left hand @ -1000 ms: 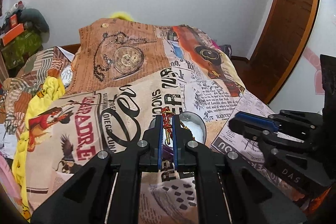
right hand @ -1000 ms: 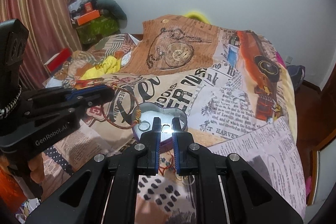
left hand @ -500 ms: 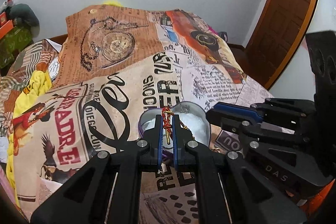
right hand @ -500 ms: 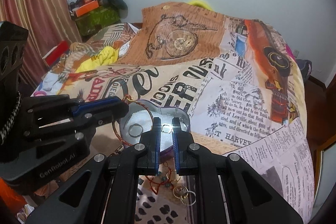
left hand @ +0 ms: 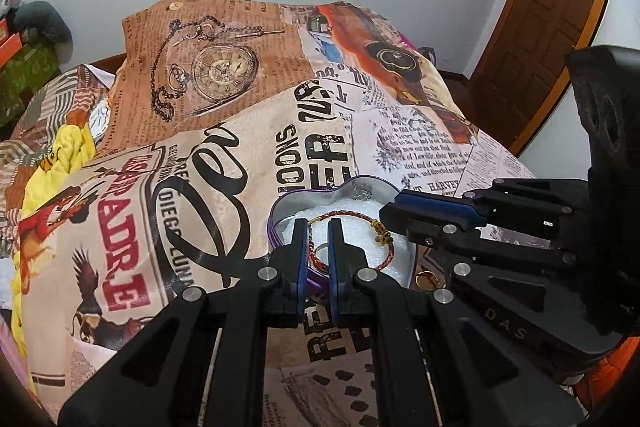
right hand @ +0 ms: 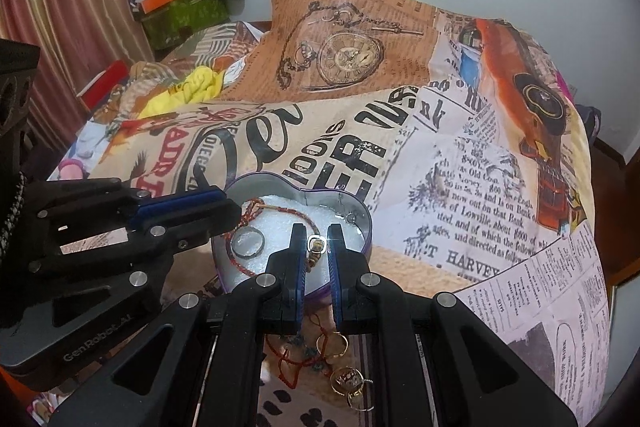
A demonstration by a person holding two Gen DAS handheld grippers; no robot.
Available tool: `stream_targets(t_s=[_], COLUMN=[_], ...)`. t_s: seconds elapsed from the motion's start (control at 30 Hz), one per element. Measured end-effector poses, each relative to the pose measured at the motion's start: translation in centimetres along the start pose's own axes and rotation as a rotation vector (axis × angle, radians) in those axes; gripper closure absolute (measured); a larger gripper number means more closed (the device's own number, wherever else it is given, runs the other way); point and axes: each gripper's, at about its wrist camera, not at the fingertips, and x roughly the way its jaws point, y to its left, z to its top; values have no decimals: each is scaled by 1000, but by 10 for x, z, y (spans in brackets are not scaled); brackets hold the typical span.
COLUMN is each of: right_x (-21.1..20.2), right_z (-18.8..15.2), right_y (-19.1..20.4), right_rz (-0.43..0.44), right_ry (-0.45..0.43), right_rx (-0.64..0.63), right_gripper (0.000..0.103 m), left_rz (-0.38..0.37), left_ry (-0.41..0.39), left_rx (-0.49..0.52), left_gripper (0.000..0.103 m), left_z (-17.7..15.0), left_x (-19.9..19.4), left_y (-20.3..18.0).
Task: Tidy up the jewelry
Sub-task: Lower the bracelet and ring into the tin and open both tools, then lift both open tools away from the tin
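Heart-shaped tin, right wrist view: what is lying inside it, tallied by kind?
Red-and-gold braided bracelet: 1
Silver band ring: 1
Total: 2 inside the purple heart-shaped tin. A tiny piece by its far wall is too small to identify.

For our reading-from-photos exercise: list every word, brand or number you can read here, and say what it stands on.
"GenRobot.AI": on the left gripper.
"DAS": on the right gripper.
"HARVEY": on the printed bedspread.
"of Lowville, about $800": bedspread, small newsprint; the rest is too blurred.
Large bedspread lettering lies upside down, cut off, and is not readable whole.
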Motion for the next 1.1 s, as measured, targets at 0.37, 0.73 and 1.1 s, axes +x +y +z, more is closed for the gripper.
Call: stream_targets(t_s=[0.37, 0.73, 1.1], right_x=[-7, -38, -72], right_z=[1, -1, -12], right_y=[7, 12, 5], right_rz=[-13, -37, -75], right_ry=[13, -29, -79], right_rx=[-19, -22, -3], right_gripper=[92, 87, 80], left_rz=[24, 43, 35], left_ry=[-17, -47, -69], left_rx=[-13, 2, 39], left_gripper=[94, 81, 71], left_z=[2, -2, -6], left_x=[-21, -54, -79], left_y=[3, -6, -29])
